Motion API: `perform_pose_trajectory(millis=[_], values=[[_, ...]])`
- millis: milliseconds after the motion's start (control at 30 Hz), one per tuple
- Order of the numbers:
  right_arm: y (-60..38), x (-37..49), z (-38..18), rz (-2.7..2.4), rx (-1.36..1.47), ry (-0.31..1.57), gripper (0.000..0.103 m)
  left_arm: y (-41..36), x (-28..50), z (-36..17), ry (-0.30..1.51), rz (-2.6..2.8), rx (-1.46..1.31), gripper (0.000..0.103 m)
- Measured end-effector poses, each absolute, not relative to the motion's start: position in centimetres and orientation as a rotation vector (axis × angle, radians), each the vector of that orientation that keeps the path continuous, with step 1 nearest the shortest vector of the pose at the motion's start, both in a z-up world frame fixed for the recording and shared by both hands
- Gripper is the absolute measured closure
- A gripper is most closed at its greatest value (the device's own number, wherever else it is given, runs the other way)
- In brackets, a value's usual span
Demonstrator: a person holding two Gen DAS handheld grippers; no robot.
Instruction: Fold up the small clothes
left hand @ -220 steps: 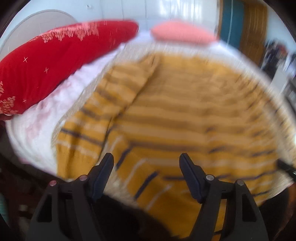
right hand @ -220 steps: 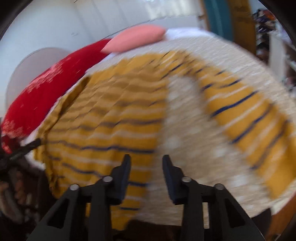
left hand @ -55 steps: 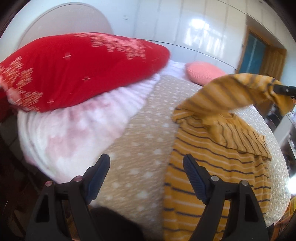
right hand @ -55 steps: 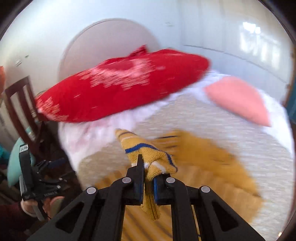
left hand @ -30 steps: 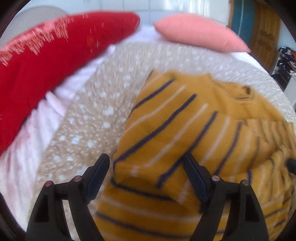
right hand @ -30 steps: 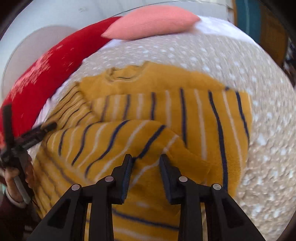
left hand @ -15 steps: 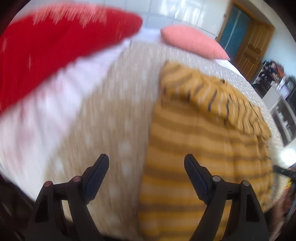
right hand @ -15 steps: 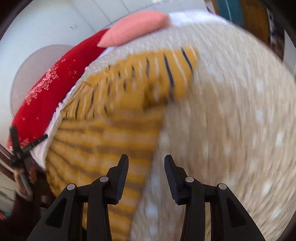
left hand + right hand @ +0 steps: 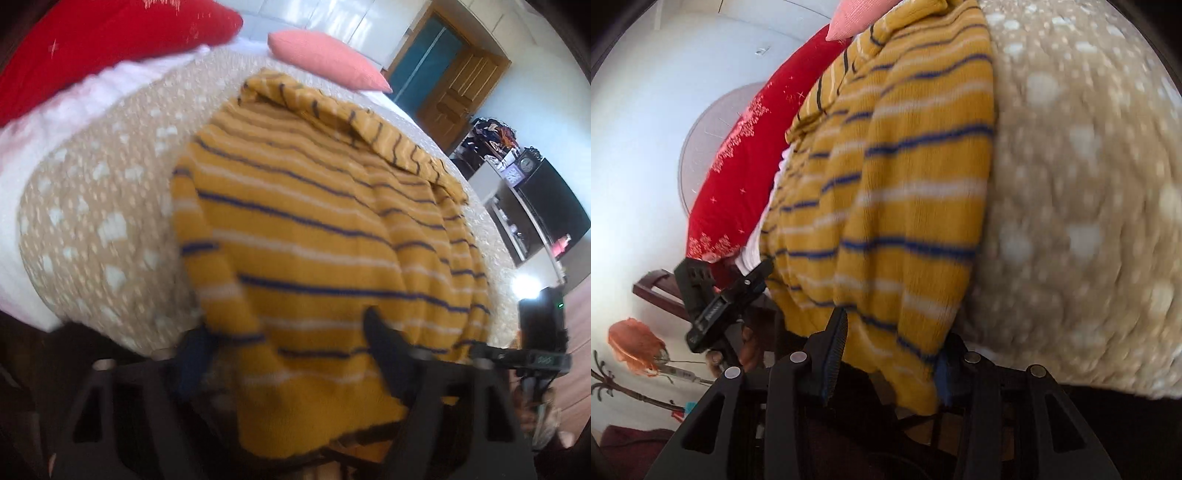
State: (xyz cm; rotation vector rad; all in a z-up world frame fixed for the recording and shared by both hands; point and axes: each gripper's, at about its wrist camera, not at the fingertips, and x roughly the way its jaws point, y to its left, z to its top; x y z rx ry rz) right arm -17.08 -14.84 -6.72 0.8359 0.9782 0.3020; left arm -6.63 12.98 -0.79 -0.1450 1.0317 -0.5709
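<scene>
A mustard sweater [image 9: 314,240] with navy and white stripes lies on the beige dotted bedspread [image 9: 96,221], its sleeves folded in over the body and its hem hanging over the near bed edge. My left gripper [image 9: 288,354] is open, its fingers straddling the hem's left part. The sweater also shows in the right wrist view [image 9: 901,177]. My right gripper [image 9: 890,354] is open, its fingers on either side of the hem's right corner.
A red pillow [image 9: 96,44] and a pink pillow [image 9: 325,59] lie at the head of the bed. A dark cabinet [image 9: 546,206] and a wooden door [image 9: 458,96] stand to the right. A wooden chair [image 9: 661,291] stands left of the bed.
Both grippers have dropped to the near bed edge and now straddle the sweater's hem. Earlier the right gripper carried a sleeve across the body and released it.
</scene>
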Motion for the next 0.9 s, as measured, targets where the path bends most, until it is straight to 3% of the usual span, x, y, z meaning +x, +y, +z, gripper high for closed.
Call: perform_pose_trajectory(millis=[33,67,100,133,333,567,833,900], values=[[-14.5,-16.9,-7.0,0.296,0.84,0.977,0.057,13.1,-6.5,-0.9,1.039,-0.534,-0.124,0.072],[-14.2,-16.7,-7.1,0.291,0.843,0.979,0.062,13.4,-6.5,-0.9,1.047,-0.516,-0.122,0.078],[-13.8,-16.7,-7.2,0.281,0.839,0.988,0.071,14.0,-6.4,-0.7,1.064,-0.541,-0.173,0.09],[-13.9,-16.5,-6.9,0.282,0.838,0.991,0.09,14.7,-6.2,-0.3,1.077,-0.561,-0.23,0.093],[-15.0,-14.6,0.4,0.34,0.767,0.841,0.092,16.5,-4.0,5.0,1.004,-0.633,-0.438,0.094],[-19.4,-5.7,8.6,0.266,0.615,0.667,0.092,10.2,6.9,11.6,0.884,-0.608,-0.4,0.094],[-26.5,7.3,5.8,0.013,0.657,0.725,0.089,2.1,20.7,6.7,1.033,-0.416,-0.343,0.093],[-28.2,8.6,4.8,0.016,0.691,0.749,0.082,2.1,22.7,5.3,1.073,-0.416,-0.395,0.091]])
